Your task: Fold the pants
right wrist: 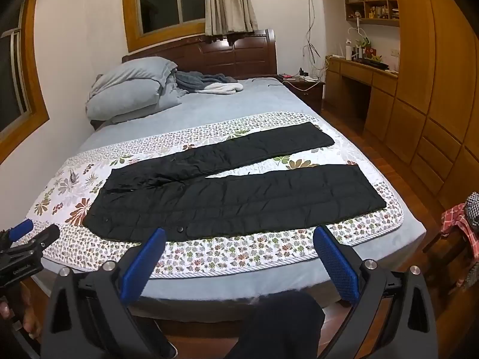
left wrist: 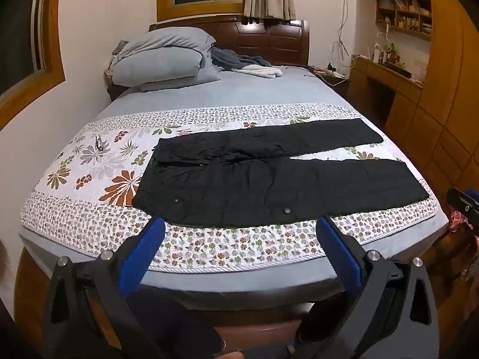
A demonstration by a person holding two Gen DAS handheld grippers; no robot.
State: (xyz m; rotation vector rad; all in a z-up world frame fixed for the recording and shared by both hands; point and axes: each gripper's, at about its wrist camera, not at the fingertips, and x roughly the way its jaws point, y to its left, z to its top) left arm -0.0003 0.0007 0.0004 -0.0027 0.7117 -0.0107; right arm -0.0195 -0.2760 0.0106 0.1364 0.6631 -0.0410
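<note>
Bedroom, left wrist view: bed [left wrist: 239, 95] under a floral quilt [left wrist: 89, 161]. Left gripper [left wrist: 239, 224] tilts down at 6 o'clock, jaws wide apart, nothing between them. Pants [left wrist: 269, 176] lie flat on the quilt, waist at 9 o'clock, legs toward 3.

Right wrist view: right gripper [right wrist: 239, 233] likewise angled down, jaws spread and empty. Pillows [right wrist: 125, 89] at 10 o'clock, wardrobe [right wrist: 434, 89] at 3.

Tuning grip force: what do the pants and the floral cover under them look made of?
Pants: black quilted fabric, likely padded synthetic; stitched channels, slight sheen, snap buttons along the near edge. Floral cover: thin quilted cloth, probably cotton or a blend; matte print, puckered stitching, bound edge. Neither can be confirmed by look alone.
</note>
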